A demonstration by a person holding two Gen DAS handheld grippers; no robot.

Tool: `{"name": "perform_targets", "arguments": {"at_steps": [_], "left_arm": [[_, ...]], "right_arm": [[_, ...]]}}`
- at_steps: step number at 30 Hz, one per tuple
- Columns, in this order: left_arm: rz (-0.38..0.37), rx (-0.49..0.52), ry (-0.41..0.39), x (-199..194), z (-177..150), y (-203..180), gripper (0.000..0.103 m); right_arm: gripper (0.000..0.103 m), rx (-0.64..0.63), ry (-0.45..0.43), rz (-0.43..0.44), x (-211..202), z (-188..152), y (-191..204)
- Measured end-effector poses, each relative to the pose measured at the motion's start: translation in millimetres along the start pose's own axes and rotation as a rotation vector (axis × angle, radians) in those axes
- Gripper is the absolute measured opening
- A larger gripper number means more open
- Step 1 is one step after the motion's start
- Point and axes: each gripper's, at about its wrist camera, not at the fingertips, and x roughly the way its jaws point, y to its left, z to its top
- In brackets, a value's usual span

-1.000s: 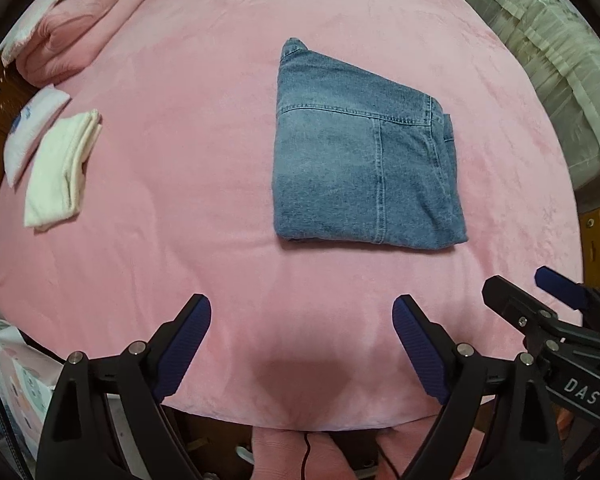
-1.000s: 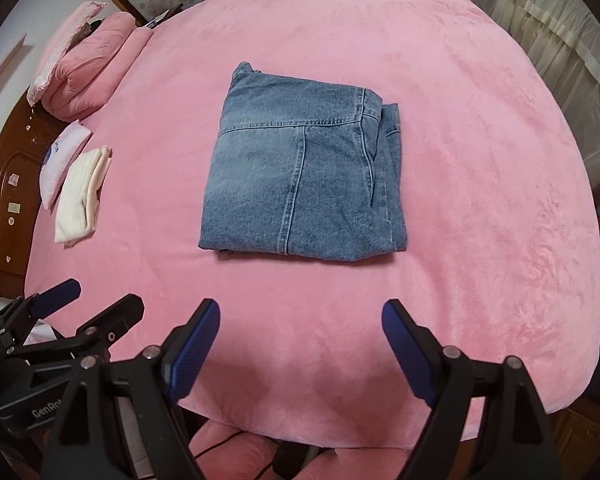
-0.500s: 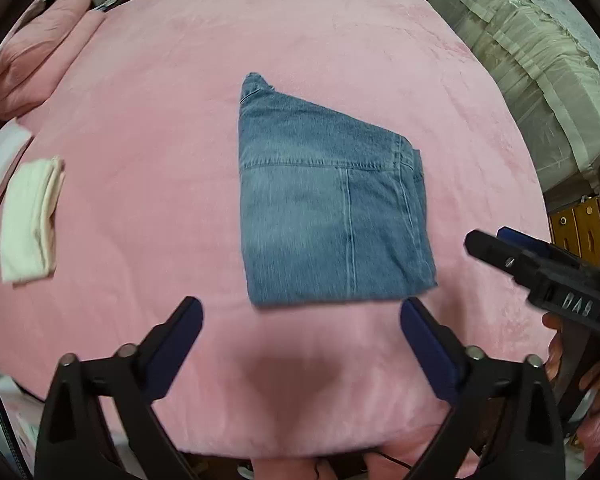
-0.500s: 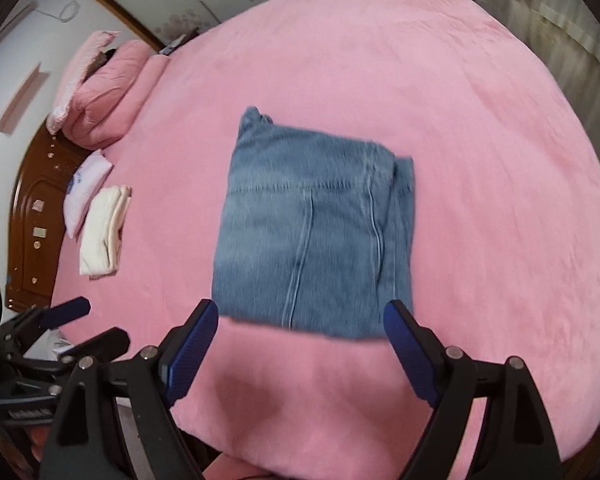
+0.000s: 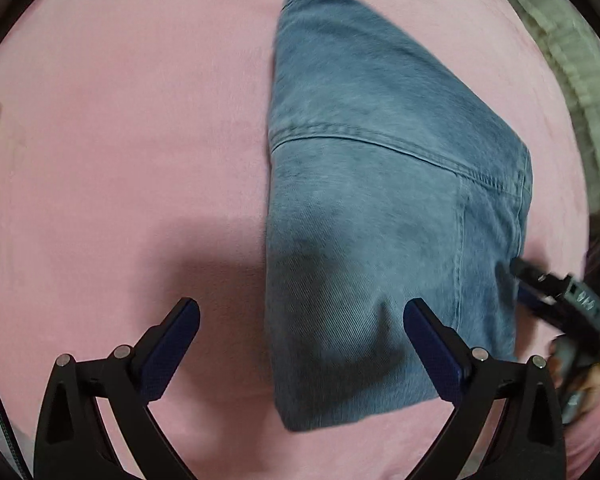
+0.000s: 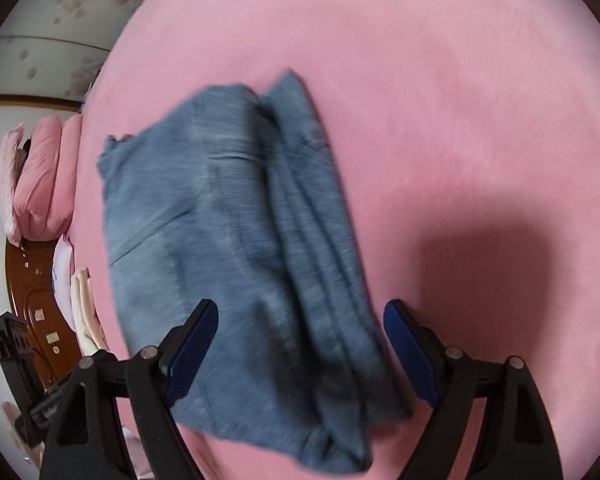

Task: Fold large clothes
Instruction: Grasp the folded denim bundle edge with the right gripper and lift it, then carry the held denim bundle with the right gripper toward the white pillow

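Nearest in the left wrist view, the left gripper (image 5: 300, 340) has its jaws spread wide with nothing between them; its right finger overlaps the near part of the folded jeans (image 5: 364, 216), while its left finger sits over bare pink blanket (image 5: 120, 140). The jeans lie flat on the blanket as a compact denim stack, a stitched seam crossing the top layer, and a dark shadow falls on the blanket just left of them. At the right edge of that view the right gripper (image 5: 556, 296) shows side-on and blurred beside the jeans' right edge.

In the right wrist view, the right gripper (image 6: 300, 344) is likewise fully parted and empty, straddling the near end of the jeans (image 6: 228, 248), whose layered folded edges run along the right side; whether the fingers touch the cloth cannot be told. Farther left lie a folded cream cloth (image 6: 85, 312), a pink pillow (image 6: 44, 184) and the wooden headboard (image 6: 32, 300), with a floral-patterned wall (image 6: 60, 20) beyond.
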Motion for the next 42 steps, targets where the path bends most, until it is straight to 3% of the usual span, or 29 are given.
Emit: {"name": "perform_targets", "arguments": {"at_steps": [3, 7, 12, 14, 16, 17, 21, 24, 27, 33, 42], "left_arm": [[-0.123, -0.053, 0.037, 17, 11, 17, 0.101], [-0.15, -0.074, 0.063, 38, 25, 22, 0.101], [-0.224, -0.115, 0.157, 71, 42, 11, 0.101], [-0.177, -0.105, 0.153, 71, 45, -1, 0.101], [-0.094, -0.11, 0.129, 67, 42, -13, 0.098], [-0.053, -0.109, 0.103, 62, 40, -20, 0.096], [0.058, -0.077, 0.016, 42, 27, -38, 0.073], [0.122, -0.051, -0.042, 25, 18, -50, 0.057], [0.153, 0.005, -0.123, 3, 2, -66, 0.044], [0.171, 0.082, -0.226, -41, -56, -75, 0.04], [0.103, 0.087, -0.146, -88, -163, -65, 0.037]], "right_arm": [[0.085, 0.029, 0.002, 0.095, 9, 4, -7], [0.084, 0.021, 0.043, 0.186, 19, 11, -6], [0.084, 0.024, 0.098, 0.247, 29, 25, -8], [0.076, 0.048, 0.112, 0.248, 30, 29, -8], [0.049, 0.036, 0.116, 0.187, 31, 31, -5], [0.043, 0.025, 0.116, 0.173, 31, 31, -2], [0.031, -0.017, 0.087, 0.136, 24, 23, 10], [0.022, -0.06, 0.064, 0.176, 9, 12, 23], [0.019, -0.146, 0.023, 0.152, -7, -2, 42], [0.018, -0.299, 0.007, 0.061, -37, -54, 74], [0.016, -0.235, 0.023, 0.108, -104, -166, 50]]}}
